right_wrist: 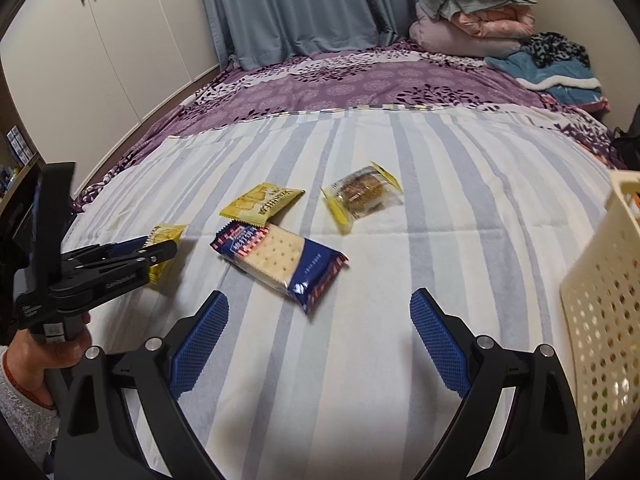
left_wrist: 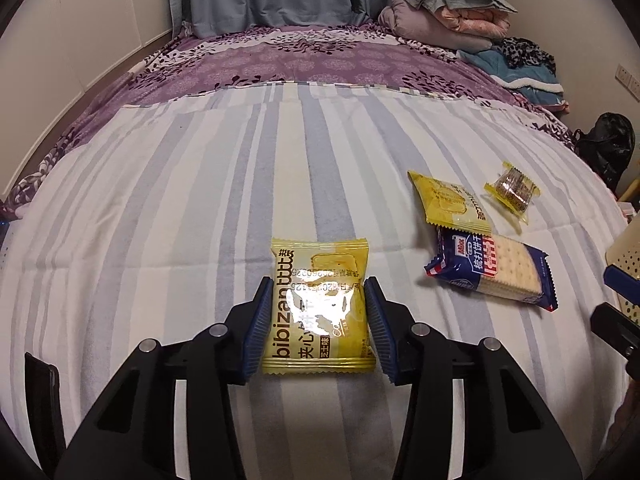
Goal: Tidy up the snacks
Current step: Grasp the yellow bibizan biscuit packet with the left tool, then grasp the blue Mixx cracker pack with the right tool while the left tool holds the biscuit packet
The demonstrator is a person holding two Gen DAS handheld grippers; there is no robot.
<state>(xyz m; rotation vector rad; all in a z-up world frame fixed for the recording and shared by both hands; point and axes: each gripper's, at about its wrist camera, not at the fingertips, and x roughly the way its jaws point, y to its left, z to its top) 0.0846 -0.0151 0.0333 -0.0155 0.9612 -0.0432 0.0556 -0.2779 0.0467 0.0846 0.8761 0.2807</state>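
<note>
**Now the left tongs pinch a yellow packet**

Just now the left tongs (left_wrist: 316, 320) clamp both side edges of the yellow biscuit packet (left_wrist: 318, 300) on the striped bed (left_wrist: 200, 200). Right tongs (right_wrist: 320, 340) gape wide, holding nothing, over bare sheet. Beyond lie the blue cracker pack (right_wrist: 280, 264), another yellow packet (right_wrist: 262, 204) and a clear wrapped snack (right_wrist: 360, 194). The cream basket (right_wrist: 600, 320) stands at the right edge.

yellow bibizan packet (left_wrist: 318, 308) flat | blue cracker pack (left_wrist: 494, 272) beside | wrapped cake (left_wrist: 513, 191), perhaps
</note>
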